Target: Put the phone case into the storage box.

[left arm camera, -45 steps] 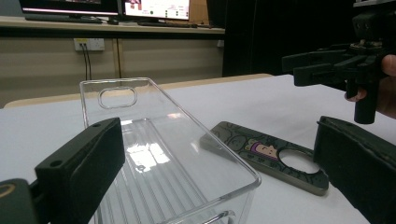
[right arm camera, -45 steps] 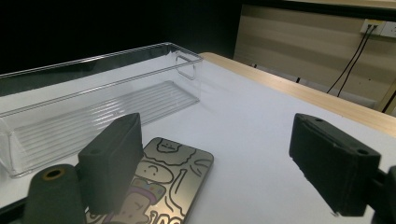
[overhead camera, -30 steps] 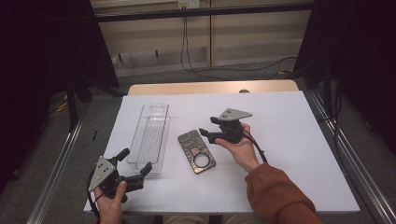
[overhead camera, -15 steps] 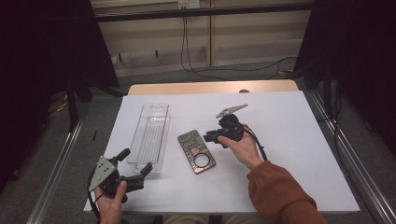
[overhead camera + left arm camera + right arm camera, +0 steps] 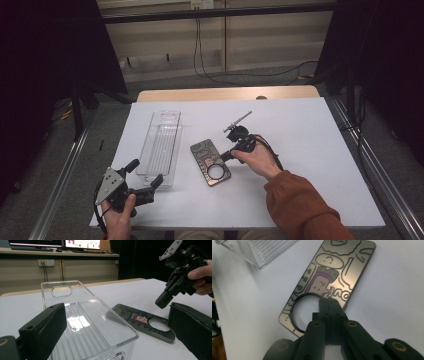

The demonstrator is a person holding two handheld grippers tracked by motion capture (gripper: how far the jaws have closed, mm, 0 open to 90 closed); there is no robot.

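A: The right gripper (image 5: 329, 302) has its jaws pressed together with nothing between them, tips poised just over the ring hole of the patterned phone case (image 5: 329, 282); whether they touch its edge I can't tell.

B: So what goes wrong from here?

A: My guess: closed tips can only push, not pinch; a nudge at that edge could slide the flat case across the white table (image 5: 320, 130), or skate off its slick face; to lift it the jaws must first part and straddle the rim.

B: And the other hand?

A: The left gripper (image 5: 145, 176) sits low, on the near-left of the patterned case, jaws spread wide and empty; the near end of the clear plastic case (image 5: 162, 145) lies between them in the left gripper view.

B: Anything in the way?

A: The clear case lies just left of the patterned one, close but apart; a sideways shove could knock them together; otherwise only a cable (image 5: 272, 155) trails right of the patterned case, behind the hand.
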